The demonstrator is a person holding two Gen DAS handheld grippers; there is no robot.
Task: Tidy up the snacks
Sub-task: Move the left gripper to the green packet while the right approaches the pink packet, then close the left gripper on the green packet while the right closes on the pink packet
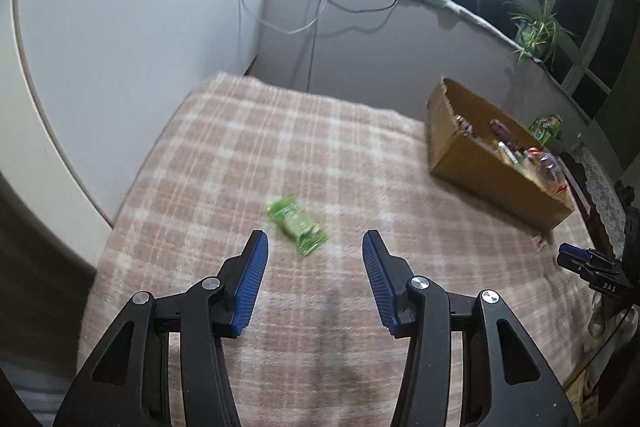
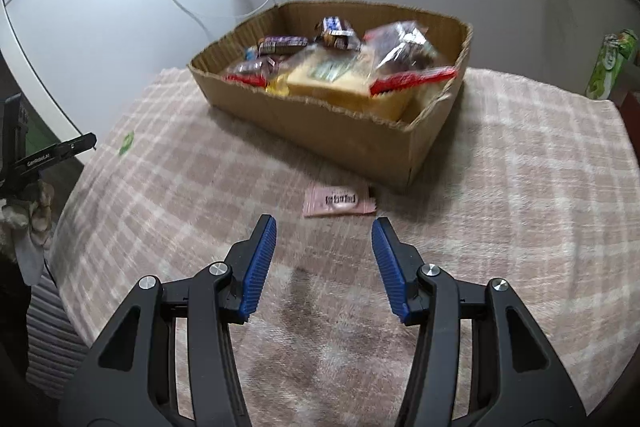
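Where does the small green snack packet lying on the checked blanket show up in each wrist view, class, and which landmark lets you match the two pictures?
Left wrist view: green snack packet lies centre frame, just beyond the open left gripper.
Right wrist view: the packet is a small blurred patch at far left, near the blanket's edge.
Shared landmark: the cardboard box of snacks.

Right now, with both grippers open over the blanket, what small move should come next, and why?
Probably ease the right gripper forward and down onto the pink packet. It lies loose on the blanket beside the cardboard box, just ahead of the open jaws.
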